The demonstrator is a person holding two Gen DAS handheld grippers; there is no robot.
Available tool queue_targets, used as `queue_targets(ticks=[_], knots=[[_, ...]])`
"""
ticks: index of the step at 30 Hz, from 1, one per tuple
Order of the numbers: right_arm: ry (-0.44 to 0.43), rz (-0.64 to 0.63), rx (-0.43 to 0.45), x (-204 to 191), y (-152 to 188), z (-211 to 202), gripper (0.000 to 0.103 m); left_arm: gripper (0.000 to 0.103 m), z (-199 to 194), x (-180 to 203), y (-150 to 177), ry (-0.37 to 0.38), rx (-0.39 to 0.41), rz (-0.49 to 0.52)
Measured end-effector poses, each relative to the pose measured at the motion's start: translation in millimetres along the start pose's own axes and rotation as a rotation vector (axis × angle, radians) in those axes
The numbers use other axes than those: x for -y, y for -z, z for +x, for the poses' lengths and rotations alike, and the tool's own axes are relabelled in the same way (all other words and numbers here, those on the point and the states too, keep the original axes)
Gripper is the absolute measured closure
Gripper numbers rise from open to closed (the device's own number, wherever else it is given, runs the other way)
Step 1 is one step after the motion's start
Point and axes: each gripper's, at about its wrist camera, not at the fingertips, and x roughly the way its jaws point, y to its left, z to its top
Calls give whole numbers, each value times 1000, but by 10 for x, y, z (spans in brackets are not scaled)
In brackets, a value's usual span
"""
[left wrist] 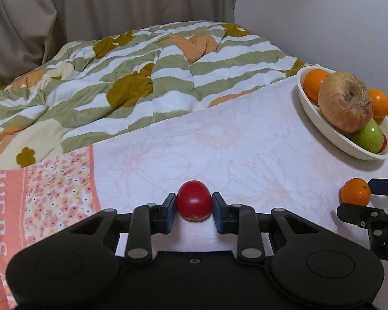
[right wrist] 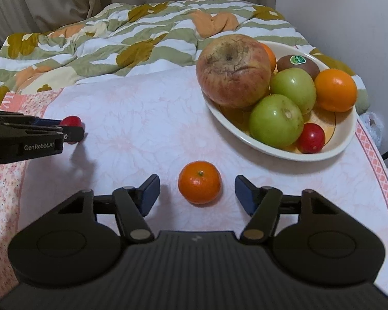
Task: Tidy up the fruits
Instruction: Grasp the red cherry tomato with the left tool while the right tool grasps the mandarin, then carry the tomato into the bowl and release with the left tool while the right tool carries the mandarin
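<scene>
My left gripper (left wrist: 194, 204) is shut on a small red tomato (left wrist: 194, 203) that rests on the pink floral cloth (left wrist: 232, 142); it also shows in the right wrist view (right wrist: 70, 121) between the left fingers. My right gripper (right wrist: 197, 190) is open, its pads on either side of a mandarin (right wrist: 199, 182) without touching it; the mandarin also shows in the left wrist view (left wrist: 355, 191). A cream oval bowl (right wrist: 276, 152) at the back right holds a large wrinkled apple (right wrist: 232, 71), two green fruits, oranges, a kiwi and a red tomato (right wrist: 311, 138).
A rumpled striped quilt (left wrist: 142, 72) lies behind the cloth. Curtains (left wrist: 90, 7) hang at the back. A wall stands on the right. The table's curved right edge (right wrist: 385, 170) runs beside the bowl.
</scene>
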Motion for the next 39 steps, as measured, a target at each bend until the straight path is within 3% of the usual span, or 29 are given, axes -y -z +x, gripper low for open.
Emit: queue_targets(ticks=[7,9,10,21,39], knots=[[6,-15,1,0,-15,58,34,71,-31,1,24,-14,1,-4],[12,-20,0,-1,-10,72,48,71,-50,1,29,-18,4,-8],[7,-21,-5,5,-11,81,51,71,-64,4,34,-20,8,-11],[10,-14,28,58,20,-132,51,71,-377,45,44,-38,66,-33],[-2,-2,126,249,252,-1120,51,71,-1332,468,175,-29,211,-64]])
